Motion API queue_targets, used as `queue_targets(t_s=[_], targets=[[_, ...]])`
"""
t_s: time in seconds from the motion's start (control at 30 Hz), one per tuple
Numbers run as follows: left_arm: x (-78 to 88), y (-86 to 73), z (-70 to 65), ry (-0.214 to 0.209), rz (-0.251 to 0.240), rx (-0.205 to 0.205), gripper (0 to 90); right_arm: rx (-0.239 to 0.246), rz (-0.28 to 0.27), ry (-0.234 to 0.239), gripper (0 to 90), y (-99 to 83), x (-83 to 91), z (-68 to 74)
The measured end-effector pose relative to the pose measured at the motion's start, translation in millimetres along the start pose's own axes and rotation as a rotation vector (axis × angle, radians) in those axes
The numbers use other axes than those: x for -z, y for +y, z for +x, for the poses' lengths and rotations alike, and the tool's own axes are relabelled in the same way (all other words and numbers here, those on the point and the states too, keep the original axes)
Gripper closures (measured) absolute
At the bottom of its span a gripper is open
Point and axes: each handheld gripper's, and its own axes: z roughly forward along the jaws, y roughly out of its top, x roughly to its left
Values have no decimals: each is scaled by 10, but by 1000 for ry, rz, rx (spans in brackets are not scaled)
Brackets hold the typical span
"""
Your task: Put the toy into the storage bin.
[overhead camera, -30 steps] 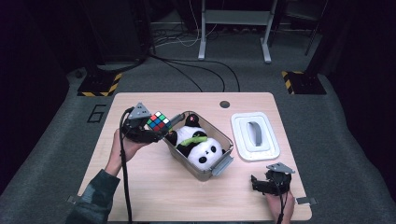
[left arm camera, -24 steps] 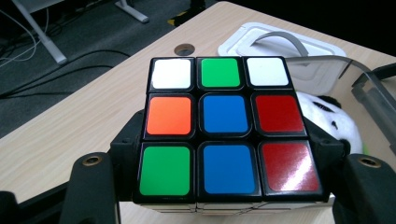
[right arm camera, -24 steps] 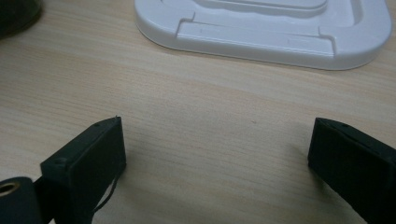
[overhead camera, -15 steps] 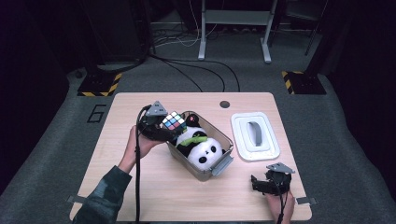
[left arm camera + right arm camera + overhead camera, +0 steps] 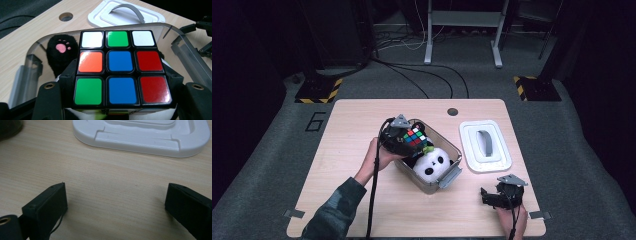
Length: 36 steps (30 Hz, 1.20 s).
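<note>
My left gripper (image 5: 409, 142) is shut on a scrambled colour cube (image 5: 414, 137) and holds it over the left end of a clear plastic bin (image 5: 447, 177). Seen from the left gripper view, the cube (image 5: 120, 67) sits between the black jaws, with the bin's rim (image 5: 105, 30) beyond it. Inside the bin lies a panda plush (image 5: 432, 162), whose black paw with pink pads (image 5: 61, 53) pokes up beside the cube. My right gripper (image 5: 492, 197) rests near the table's front right corner; its jaws (image 5: 115, 205) stand wide apart over bare wood, empty.
A white lid with a grey handle (image 5: 484, 145) lies on the table right of the bin, its near edge (image 5: 140, 137) ahead of my right gripper. A round cable hole (image 5: 453, 111) sits near the table's far edge. The left side of the tabletop (image 5: 337, 145) is bare wood.
My left gripper has carried the cube rightward and slightly down, from left of the bin to above its left end. The right gripper has stayed put.
</note>
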Motion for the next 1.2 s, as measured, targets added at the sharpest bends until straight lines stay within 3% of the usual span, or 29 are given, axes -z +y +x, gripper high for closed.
queue_targets(t_s=[0.13, 0.23, 0.47, 0.93, 1.07, 1.2], targets=[[-98, 25, -53, -1, 21, -9, 342, 1, 0, 0, 35, 0, 0, 0], [-170, 35, -86, 36, 36, -15, 342, 0, -1, 0, 35, 0, -1, 1], [-303, -6, -80, 51, 109, 35, 345, 1, 0, 1, 35, 0, 0, 1], [-445, 34, -199, 105, 217, -60, 347, 0, -1, -1, 36, 0, 0, 6], [-483, 40, -200, 104, 245, -61, 348, -1, -2, -2, 36, 0, -1, 8], [-520, 55, -229, 118, 282, -88, 348, -1, -2, -3, 37, -1, -1, 9]])
